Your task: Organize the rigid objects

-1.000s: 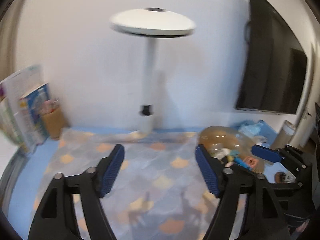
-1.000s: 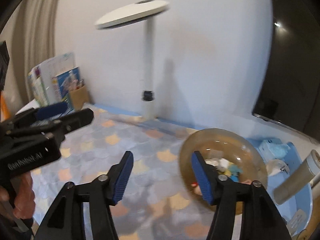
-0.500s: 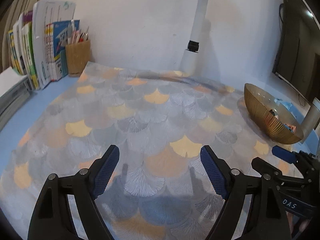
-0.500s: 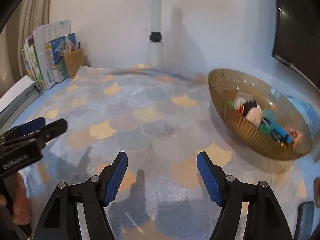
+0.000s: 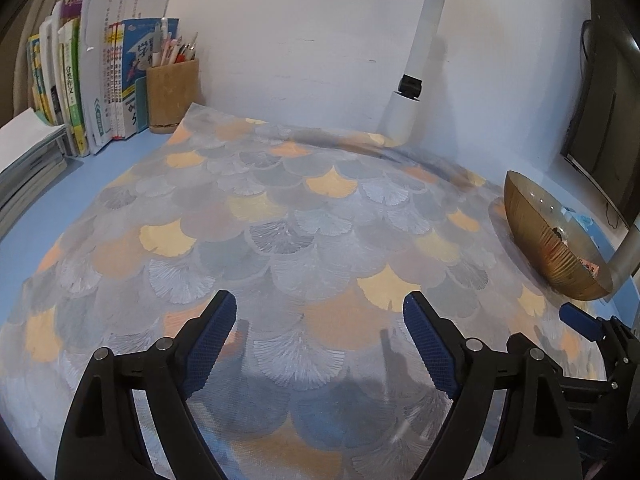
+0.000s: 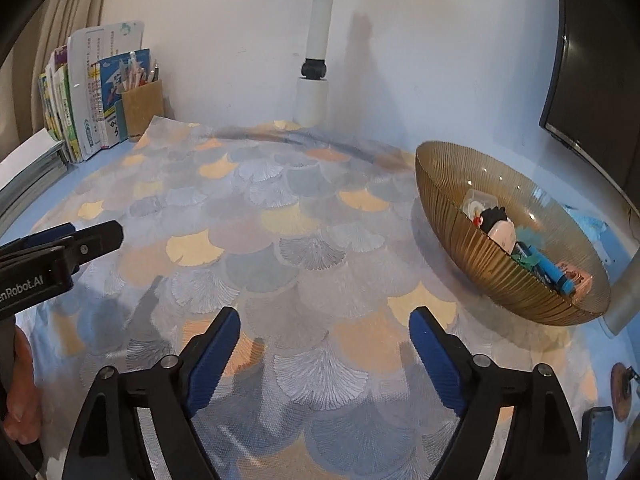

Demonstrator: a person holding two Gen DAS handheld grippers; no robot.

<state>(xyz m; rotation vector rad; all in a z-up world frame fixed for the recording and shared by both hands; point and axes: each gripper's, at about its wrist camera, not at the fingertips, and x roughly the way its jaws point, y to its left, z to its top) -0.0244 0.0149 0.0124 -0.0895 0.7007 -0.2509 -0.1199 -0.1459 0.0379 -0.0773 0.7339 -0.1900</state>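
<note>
A ribbed amber glass bowl [image 6: 500, 264] stands on the right of the fan-patterned mat [image 6: 280, 240]. It holds several small things, among them a black-haired figure [image 6: 498, 226] and a blue pen-like object [image 6: 554, 274]. The bowl also shows in the left wrist view [image 5: 548, 240]. My left gripper [image 5: 320, 336] is open and empty, low over the front of the mat. My right gripper [image 6: 324, 344] is open and empty, low over the mat, left of the bowl. The left gripper also shows in the right wrist view [image 6: 80, 240].
A white lamp post [image 6: 314, 76] stands at the back wall. Upright books [image 5: 108, 68] and a brown pen holder [image 5: 172, 96] stand at the back left, a paper stack [image 5: 28, 160] beside them. A dark monitor [image 6: 592, 52] hangs at right. A grey cylinder [image 5: 626, 256] stands by the bowl.
Both grippers have tilted down from facing the wall and lamp head and dropped low over the mat. Both stay open and empty.
</note>
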